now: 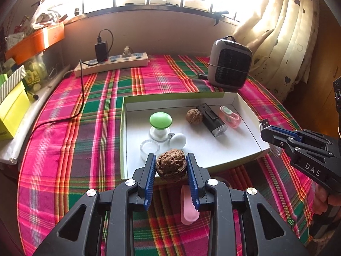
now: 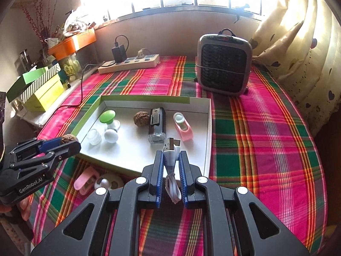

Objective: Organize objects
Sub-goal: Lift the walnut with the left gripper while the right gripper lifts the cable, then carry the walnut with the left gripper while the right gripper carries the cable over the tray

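Observation:
My left gripper (image 1: 171,166) is shut on a brown walnut (image 1: 171,166), held over the near edge of the white box lid (image 1: 245,108). It also shows in the right wrist view (image 2: 67,139). My right gripper (image 2: 171,156) is shut on a white USB cable (image 2: 170,155), held above the lid's near right part; its plug shows in the left wrist view (image 1: 265,124). In the lid lie a second walnut (image 1: 194,116), a green-capped knob (image 1: 160,120), a white knob (image 1: 178,140), a clear cap (image 1: 149,148), a black device (image 1: 211,119) and a pink clip (image 1: 229,116).
A pink clip (image 1: 188,209) and a round white item (image 2: 108,182) lie on the plaid cloth (image 1: 85,149) in front of the lid. A grey heater (image 1: 229,61) stands at the back right, a power strip (image 1: 110,63) with a black charger at the back left. Yellow boxes (image 1: 12,111) stand at the left.

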`<act>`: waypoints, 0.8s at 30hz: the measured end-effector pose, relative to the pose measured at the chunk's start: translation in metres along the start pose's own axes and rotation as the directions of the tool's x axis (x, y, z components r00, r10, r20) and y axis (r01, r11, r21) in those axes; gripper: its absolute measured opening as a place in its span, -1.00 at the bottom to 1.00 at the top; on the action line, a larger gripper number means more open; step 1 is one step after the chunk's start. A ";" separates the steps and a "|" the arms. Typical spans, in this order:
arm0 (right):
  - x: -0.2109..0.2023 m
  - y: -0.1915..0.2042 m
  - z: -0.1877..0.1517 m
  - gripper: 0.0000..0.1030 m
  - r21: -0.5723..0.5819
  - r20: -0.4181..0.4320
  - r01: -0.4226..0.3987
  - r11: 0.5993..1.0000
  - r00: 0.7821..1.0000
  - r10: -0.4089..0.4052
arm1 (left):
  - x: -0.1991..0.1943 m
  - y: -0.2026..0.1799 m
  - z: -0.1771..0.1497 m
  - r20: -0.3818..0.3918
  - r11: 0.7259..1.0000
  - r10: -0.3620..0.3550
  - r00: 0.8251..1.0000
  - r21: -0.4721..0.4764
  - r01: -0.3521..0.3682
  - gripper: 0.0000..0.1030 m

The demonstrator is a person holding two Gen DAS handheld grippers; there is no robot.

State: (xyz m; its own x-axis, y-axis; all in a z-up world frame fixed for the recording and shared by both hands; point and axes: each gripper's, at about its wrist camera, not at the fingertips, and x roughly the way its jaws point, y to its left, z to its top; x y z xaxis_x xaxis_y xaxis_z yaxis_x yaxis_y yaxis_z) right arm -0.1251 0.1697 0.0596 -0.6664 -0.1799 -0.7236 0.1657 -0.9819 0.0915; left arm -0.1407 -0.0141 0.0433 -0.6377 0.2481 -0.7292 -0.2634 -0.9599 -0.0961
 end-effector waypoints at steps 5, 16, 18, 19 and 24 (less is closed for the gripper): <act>0.012 -0.003 0.009 -0.71 0.002 -0.023 -0.015 1.000 1.000 0.015 | 0.009 0.000 0.008 -0.005 1.000 -0.012 1.000 0.000 0.012 -0.48; 0.039 -0.004 0.021 -0.71 -0.003 -0.066 -0.021 1.000 0.998 0.021 | 0.030 -0.003 0.017 -0.034 1.000 -0.026 0.999 0.005 0.026 -0.48; 0.043 -0.004 0.021 -0.71 -0.004 -0.075 -0.022 1.000 0.997 0.021 | 0.034 -0.003 0.017 -0.047 1.000 -0.024 0.999 0.007 0.024 -0.48; 0.045 -0.005 0.021 -0.71 -0.003 -0.081 -0.021 1.000 0.996 0.021 | 0.036 -0.003 0.016 -0.052 1.000 -0.022 0.998 0.007 0.022 -0.48; 0.052 -0.006 0.021 -0.71 -0.005 -0.095 -0.022 1.000 0.995 0.021 | 0.043 -0.005 0.015 -0.069 1.000 -0.021 0.997 0.012 0.022 -0.48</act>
State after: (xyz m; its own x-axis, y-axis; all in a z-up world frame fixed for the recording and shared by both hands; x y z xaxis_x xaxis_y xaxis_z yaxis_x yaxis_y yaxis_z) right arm -0.1763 0.1655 0.0360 -0.5909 -0.1944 -0.7830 0.1835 -0.9775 0.1042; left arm -0.1778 0.0029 0.0225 -0.5802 0.2590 -0.7722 -0.2864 -0.9524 -0.1042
